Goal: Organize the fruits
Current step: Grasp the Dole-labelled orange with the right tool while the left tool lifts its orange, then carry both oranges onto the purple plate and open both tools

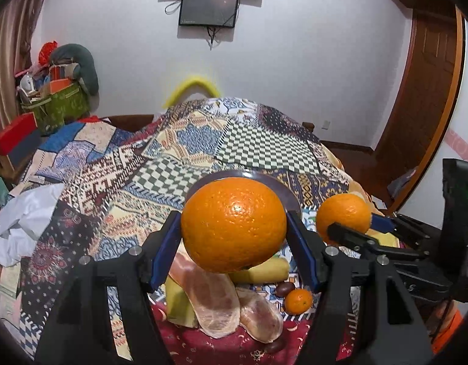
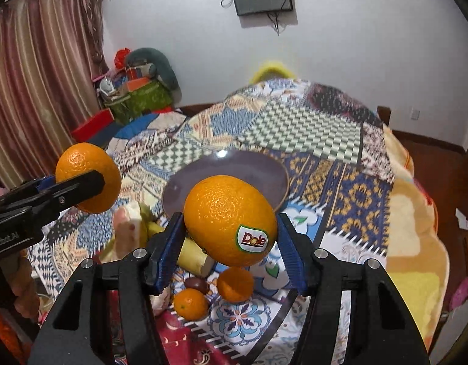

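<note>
Two tools, one orange each: left tool (image 1: 234,234) clamps a plain orange (image 1: 234,223), right tool (image 2: 229,237) clamps an orange with a Dole sticker (image 2: 231,219), both held above the quilted bed (image 2: 355,194). One purple plate (image 2: 203,176) behind. On the quilt below: two small mandarins (image 2: 190,303) (image 2: 235,284), one dark date-like fruit (image 2: 197,284), yellow banana pieces (image 1: 264,270), count unclear.

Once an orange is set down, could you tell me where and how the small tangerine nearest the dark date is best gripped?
Grip the small tangerine across its widest middle, coming from above. It is round and low on the quilt, with the date touching its far side, so close on the free left and right flanks.
</note>
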`<state>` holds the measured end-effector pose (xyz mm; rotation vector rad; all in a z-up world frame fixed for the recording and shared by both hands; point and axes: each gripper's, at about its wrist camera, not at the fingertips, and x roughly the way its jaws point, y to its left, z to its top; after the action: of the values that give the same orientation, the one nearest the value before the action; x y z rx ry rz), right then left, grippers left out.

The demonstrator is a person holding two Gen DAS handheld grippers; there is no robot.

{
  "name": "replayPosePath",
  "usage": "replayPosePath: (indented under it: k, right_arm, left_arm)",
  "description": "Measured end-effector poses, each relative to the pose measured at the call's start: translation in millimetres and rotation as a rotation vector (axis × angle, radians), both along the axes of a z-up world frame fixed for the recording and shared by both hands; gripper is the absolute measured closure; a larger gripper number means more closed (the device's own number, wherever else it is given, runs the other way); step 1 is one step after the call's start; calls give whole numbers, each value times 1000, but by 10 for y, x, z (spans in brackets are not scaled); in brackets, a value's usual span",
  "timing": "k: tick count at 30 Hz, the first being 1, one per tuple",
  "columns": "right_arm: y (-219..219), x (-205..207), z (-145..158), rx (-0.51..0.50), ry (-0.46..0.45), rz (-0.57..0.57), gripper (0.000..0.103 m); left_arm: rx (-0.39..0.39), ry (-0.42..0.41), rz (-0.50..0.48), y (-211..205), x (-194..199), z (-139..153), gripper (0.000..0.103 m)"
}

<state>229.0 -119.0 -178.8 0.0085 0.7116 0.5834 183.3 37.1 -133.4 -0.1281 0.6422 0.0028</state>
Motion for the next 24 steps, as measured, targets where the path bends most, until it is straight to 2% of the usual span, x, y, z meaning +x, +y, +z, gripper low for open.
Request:
replayPosePath:
  k: [12,24]
  right_arm:
    - [-49,253,297,29,-92,-38,47]
    - [116,691,257,13,-110,-40,47]
  left_arm:
    - [25,-51,39,166,242,168,36]
    - [24,-17,61,347,755,26,36]
